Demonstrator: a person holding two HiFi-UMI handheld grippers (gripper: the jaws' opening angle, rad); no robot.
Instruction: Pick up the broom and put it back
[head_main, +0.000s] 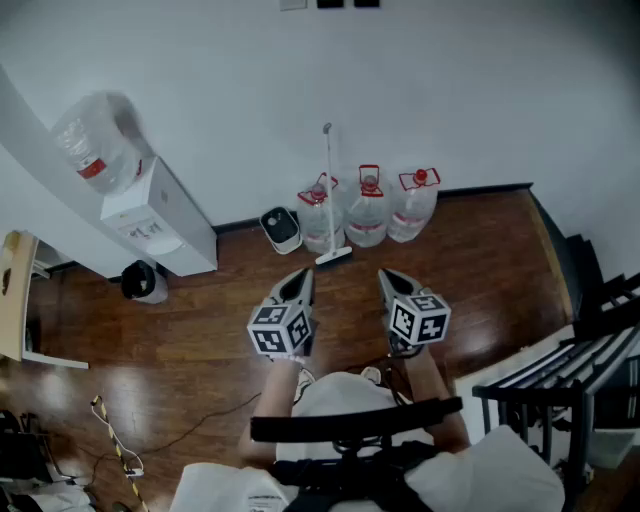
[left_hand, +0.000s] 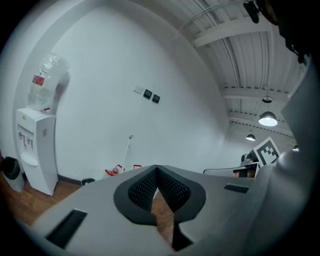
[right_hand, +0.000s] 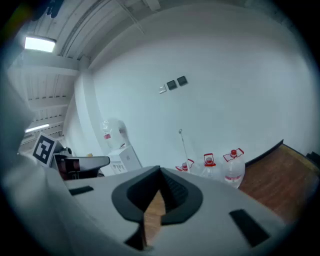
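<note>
Jaws of the left gripper and right gripper are held together, empty, well short of the 3 water bottles. The broom is stood upright just before those bottles, its head on the floor, its handle leaned on the wall behind them.

broom stands against the wall before the water jugs; dispenser well to their left.

The broom is rendered in white, handle and head alike. The water bottles are seen as clear, topped with red caps and handles. The floor is finished in dark brown wood grain. Black-and-white square markers are carried on the grey left gripper and right gripper.
</note>
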